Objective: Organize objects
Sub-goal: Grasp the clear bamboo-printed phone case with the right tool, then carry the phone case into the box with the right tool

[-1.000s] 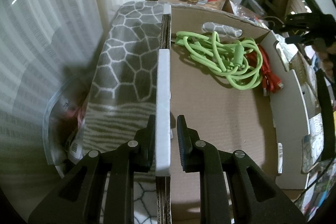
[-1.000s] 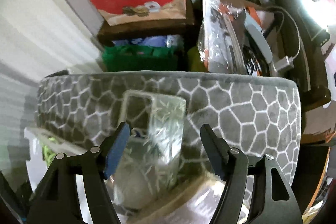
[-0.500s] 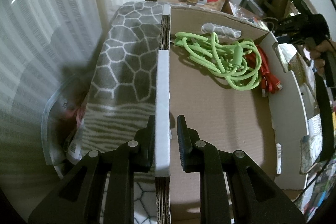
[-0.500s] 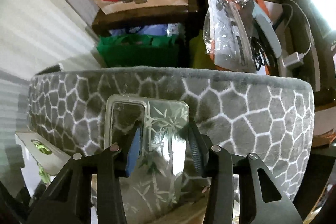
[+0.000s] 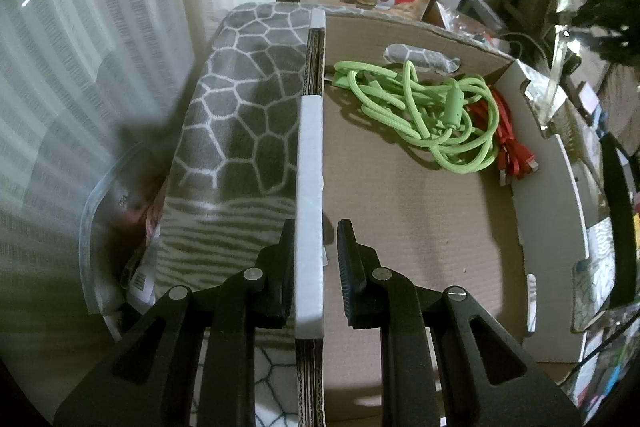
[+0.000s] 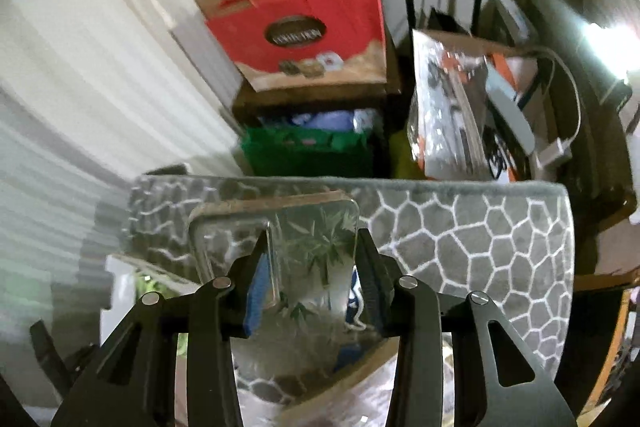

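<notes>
The left claw (image 5: pixel 312 259) straddles the white-taped side wall of an open cardboard box (image 5: pixel 400 211). Its left finger (image 5: pixel 280 267) touches the wall's outer face, while the right finger stands slightly off the inner face, so the claw is narrowly spread around the wall rather than squeezing it. Inside the box, toward 1 o'clock from this claw, lies a tangled green cable (image 5: pixel 424 115), with a red cable (image 5: pixel 512 147) just beside it at the far corner. A gray honeycomb-patterned blanket (image 5: pixel 240 115) lies under the box and shows on the left. The right claw (image 6: pixel 312 279) is pinching a clear phone case (image 6: pixel 304 251) printed with bamboo leaves, which stands upright between its fingers, extending toward 12 o'clock. Behind the case are the same blanket (image 6: pixel 472 243) and, farther off, a red gift box (image 6: pixel 304 27).
</notes>
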A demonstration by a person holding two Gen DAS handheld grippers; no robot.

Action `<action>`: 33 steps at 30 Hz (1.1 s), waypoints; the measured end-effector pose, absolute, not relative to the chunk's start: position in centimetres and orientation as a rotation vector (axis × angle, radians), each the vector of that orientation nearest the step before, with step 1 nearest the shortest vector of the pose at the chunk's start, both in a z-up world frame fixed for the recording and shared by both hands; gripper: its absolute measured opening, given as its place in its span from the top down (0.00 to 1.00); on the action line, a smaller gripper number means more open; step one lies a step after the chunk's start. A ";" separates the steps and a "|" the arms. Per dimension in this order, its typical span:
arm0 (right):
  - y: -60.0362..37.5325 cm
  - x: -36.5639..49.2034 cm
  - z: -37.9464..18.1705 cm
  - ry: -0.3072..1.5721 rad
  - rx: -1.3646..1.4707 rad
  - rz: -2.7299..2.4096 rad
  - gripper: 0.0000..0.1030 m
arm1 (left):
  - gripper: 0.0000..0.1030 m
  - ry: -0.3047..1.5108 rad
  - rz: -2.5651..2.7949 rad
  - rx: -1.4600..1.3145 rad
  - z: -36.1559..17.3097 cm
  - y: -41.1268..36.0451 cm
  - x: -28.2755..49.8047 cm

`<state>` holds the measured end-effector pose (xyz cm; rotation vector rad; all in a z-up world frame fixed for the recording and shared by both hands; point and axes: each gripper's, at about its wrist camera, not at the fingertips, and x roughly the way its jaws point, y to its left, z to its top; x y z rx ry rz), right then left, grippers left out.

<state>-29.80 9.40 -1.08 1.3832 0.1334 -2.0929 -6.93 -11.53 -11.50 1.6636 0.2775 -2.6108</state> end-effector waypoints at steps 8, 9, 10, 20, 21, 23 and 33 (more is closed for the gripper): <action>8.2 -25.1 4.9 0.206 1.222 -2.080 0.63 | 0.84 0.285 -2.606 1.667 -11.5 -11.6 -7.0; 8.0 -24.5 5.4 0.214 1.210 -2.069 0.63 | 0.84 0.286 -2.605 1.667 -11.6 -11.6 -7.0; 7.7 -23.8 6.0 0.223 1.198 -2.056 0.63 | 0.84 0.287 -2.604 1.668 -11.6 -11.7 -7.0; 2.8 -18.0 5.5 0.352 1.230 -1.855 0.63 | 0.84 0.292 -2.601 1.670 -11.7 -11.8 -7.1; 2.3 -17.8 5.0 0.365 1.243 -1.845 0.63 | 0.84 0.293 -2.601 1.668 -11.7 -11.8 -7.0; 0.9 -17.3 3.3 0.400 1.281 -1.821 0.63 | 0.84 0.295 -2.602 1.667 -11.7 -11.9 -7.1; -2.8 -18.3 -2.9 0.523 1.418 -1.830 0.74 | 0.84 0.309 -2.610 1.666 -11.6 -12.2 -7.0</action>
